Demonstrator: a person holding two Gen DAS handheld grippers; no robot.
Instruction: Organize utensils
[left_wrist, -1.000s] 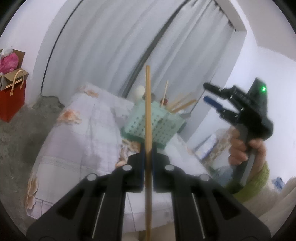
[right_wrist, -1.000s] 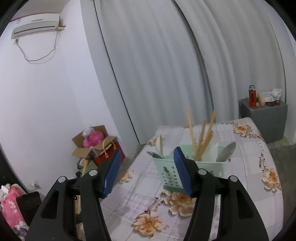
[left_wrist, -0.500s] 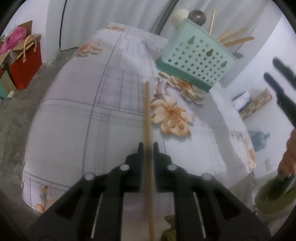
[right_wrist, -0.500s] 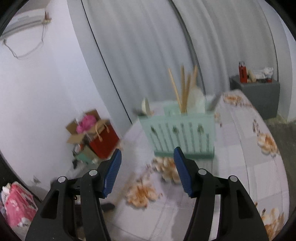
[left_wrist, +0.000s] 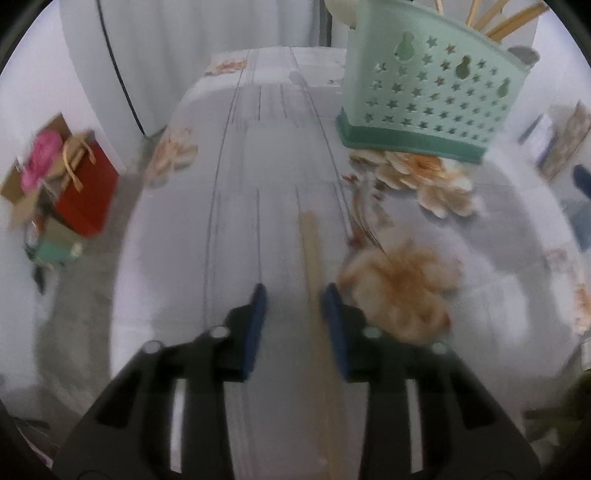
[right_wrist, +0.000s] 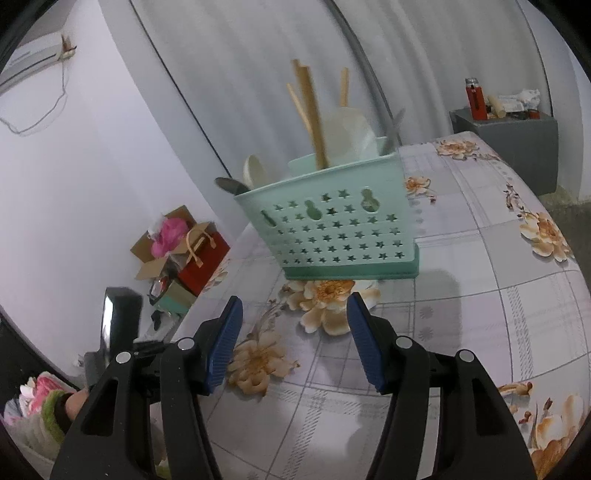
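My left gripper (left_wrist: 293, 306) is open low over the flowered tablecloth (left_wrist: 236, 229). A wooden chopstick (left_wrist: 314, 266) lies between its jaws, nearer the right one, blurred. The mint green utensil basket (left_wrist: 424, 107) stands at the upper right, holding chopsticks and spoons. In the right wrist view the basket (right_wrist: 332, 225) stands straight ahead, with wooden chopsticks (right_wrist: 314, 110), a white spoon (right_wrist: 255, 170) and a metal spoon (right_wrist: 229, 184) in it. My right gripper (right_wrist: 293, 343) is open and empty, short of the basket above the cloth.
A red bag (left_wrist: 85, 184) and a cardboard box (left_wrist: 29, 181) stand on the floor left of the table. A grey cabinet (right_wrist: 509, 144) with a red bottle stands beyond the far table end. Curtains hang behind.
My left gripper has tilted down to the table and opened, letting go of the chopstick it held upright. My right gripper has moved closer to the basket.
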